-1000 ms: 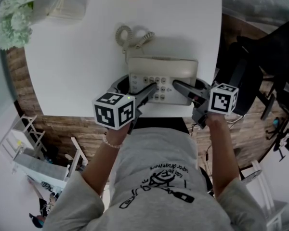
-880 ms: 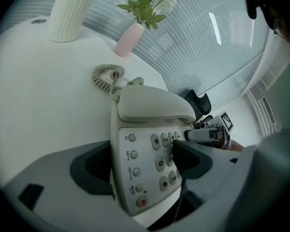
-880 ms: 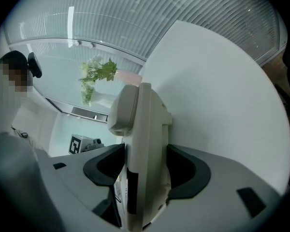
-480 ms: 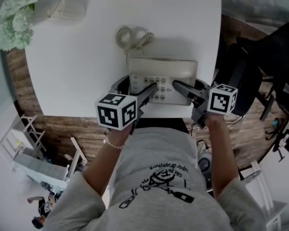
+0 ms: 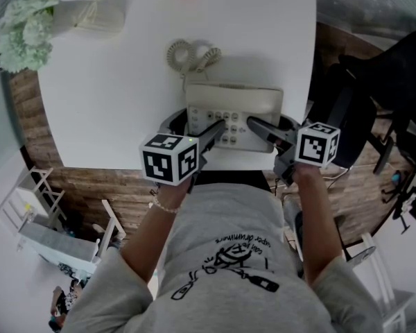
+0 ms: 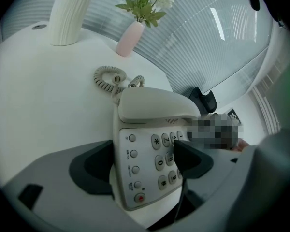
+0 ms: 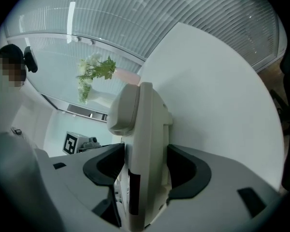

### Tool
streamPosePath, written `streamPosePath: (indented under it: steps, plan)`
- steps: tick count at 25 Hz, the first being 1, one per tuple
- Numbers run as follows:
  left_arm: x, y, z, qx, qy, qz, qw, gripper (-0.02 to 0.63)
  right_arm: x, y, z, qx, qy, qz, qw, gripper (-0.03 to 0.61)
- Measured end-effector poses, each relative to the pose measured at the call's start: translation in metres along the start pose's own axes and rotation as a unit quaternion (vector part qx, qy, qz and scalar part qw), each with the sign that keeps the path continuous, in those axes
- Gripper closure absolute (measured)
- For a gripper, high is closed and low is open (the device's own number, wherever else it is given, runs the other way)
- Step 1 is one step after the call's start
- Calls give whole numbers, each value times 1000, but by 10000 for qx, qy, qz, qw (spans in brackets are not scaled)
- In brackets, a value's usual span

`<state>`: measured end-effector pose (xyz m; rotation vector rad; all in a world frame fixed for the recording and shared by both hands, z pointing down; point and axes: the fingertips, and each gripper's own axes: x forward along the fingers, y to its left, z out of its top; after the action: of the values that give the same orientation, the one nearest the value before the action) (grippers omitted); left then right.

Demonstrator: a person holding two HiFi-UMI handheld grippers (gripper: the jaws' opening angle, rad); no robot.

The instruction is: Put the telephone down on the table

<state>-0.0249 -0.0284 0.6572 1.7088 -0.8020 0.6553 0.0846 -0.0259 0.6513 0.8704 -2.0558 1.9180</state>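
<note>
Both left gripper and right gripper clamp beige plastic telephone, unmoved since second ago; seemingly down on white table; release remains.

One telephone, one desk, two vases (white vase, pink vase), two tools, left hand-held gripper, right hand-held gripper

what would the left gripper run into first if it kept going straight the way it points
The telephone, already between the jaws of the left gripper; pushed further, it would likely reach the handset next.
</note>
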Motion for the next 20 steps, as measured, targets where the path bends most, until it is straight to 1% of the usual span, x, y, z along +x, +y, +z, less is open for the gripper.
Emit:
streamPosePath:
  steps: [6, 13, 20]
  plan:
    - [1, 1, -1, 64, 28, 75, 9999, 229, 3, -4, -5, -104, 112, -275, 9995, 283]
    - [1, 1, -1, 78, 54, 73, 9999, 229, 6, -3, -6, -164, 139, -470, 9987, 273]
    - [1, 2, -2, 78, 123, 78, 9999, 230, 5, -2, -4, -368, 223, -862, 9953, 261]
